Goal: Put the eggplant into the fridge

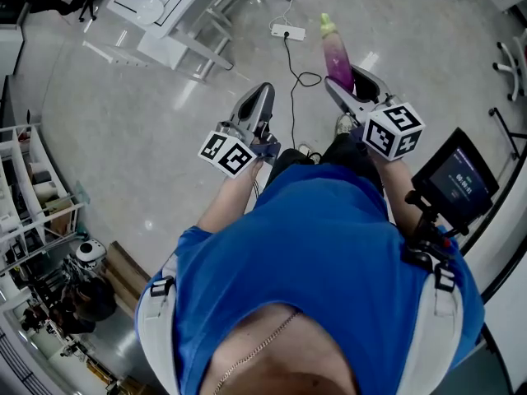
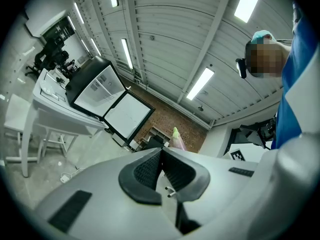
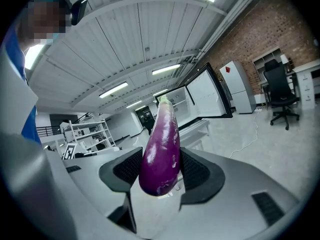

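Close to the person's chest, the right hand-held gripper [image 3: 160, 170] is clamped on the eggplant [image 3: 161, 149], which stands upright between its pads with the green tip up. Beside it, the left hand-held gripper [image 2: 161, 166] is closed on nothing. Farther off, the fridge [image 2: 97, 91] sits on a white surface [image 2: 52, 111] with its door open.
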Tool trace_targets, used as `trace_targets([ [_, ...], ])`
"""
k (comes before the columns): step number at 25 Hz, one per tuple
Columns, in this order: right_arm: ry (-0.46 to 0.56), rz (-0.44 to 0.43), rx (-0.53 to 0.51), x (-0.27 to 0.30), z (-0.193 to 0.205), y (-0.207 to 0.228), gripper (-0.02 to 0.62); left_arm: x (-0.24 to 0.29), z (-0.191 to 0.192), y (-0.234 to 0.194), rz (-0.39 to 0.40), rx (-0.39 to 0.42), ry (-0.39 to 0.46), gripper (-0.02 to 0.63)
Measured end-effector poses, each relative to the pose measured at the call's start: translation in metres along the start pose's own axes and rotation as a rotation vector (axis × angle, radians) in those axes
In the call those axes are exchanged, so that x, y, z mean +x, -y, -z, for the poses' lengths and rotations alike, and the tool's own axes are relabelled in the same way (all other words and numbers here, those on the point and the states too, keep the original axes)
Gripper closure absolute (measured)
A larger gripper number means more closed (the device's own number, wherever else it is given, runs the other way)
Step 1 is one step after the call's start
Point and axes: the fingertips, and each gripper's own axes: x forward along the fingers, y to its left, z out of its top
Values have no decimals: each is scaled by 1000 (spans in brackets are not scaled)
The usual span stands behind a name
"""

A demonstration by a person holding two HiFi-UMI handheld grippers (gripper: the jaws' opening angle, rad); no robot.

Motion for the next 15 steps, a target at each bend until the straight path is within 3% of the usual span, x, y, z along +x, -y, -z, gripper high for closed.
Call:
trace_targets([
  [10, 1, -52, -76, 27, -52, 62, 357, 74, -23, -8, -22, 33, 52, 598],
  [15, 0, -101, -105, 43, -79, 99, 357, 118, -38, -4, 9, 30, 117, 598],
])
